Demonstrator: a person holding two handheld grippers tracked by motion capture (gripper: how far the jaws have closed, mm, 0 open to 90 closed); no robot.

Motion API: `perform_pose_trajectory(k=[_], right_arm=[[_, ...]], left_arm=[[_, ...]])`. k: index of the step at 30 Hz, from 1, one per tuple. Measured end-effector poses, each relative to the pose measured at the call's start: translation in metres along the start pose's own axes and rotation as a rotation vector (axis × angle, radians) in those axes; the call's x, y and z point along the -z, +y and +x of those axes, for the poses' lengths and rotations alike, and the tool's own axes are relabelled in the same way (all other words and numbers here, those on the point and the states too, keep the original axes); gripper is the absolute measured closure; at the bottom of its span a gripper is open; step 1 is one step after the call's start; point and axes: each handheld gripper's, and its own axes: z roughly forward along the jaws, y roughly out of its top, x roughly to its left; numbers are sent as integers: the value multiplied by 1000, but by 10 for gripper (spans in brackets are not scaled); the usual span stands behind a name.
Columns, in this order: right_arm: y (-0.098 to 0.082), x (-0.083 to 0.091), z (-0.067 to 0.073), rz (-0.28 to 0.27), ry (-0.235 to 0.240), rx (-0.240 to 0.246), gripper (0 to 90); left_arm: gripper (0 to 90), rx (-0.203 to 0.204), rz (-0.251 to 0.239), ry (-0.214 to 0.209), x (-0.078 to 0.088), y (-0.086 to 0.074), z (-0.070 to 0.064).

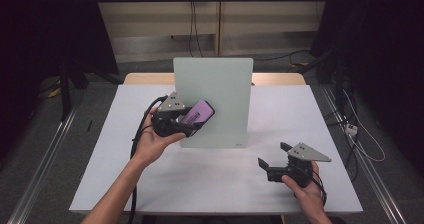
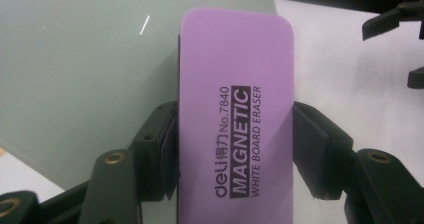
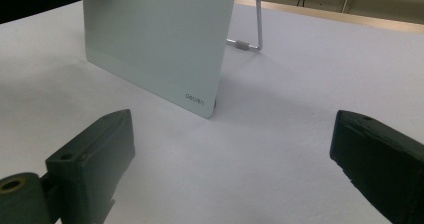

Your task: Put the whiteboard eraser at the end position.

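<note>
Purple eraser [image 2: 235, 119]: "deli No.7840 MAGNETIC WHITE BOARD ERASER".

A purple whiteboard eraser [image 2: 235, 119] is sitting clamped between the jaws of the left gripper [image 1: 192, 120], its long body sticking out past them and its rounded far end pointing away. Black print along its flat face is reading "deli No.7840 MAGNETIC WHITE BOARD ERASER". It is hanging tilted above the table in front of a pale grey-green glass whiteboard [image 1: 220, 84], which is standing upright near the table's middle, leaning back on a wire stand [image 3: 252, 41], with a small "deli" mark at its lower corner.
</note>
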Motion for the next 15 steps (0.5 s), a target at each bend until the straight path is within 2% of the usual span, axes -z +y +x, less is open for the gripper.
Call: perform_pose_trajectory(k=[3, 6, 10, 12, 15], right_arm=[[0, -1, 1, 0, -1, -5, 44], [0, -2, 2, 3, -1, 1, 43], [0, -1, 2, 0, 7, 9, 44], [0, -1, 2, 0, 9, 10, 43], [0, -1, 2, 1, 11, 11, 44]], left_arm=[[406, 16, 16, -20, 1, 0, 0], [406, 53, 12, -37, 2, 5, 0], [406, 38, 32, -37, 4, 11, -8], [406, 13, 63, -22, 3, 12, -11], [406, 9, 103, -32, 2, 10, -12]])
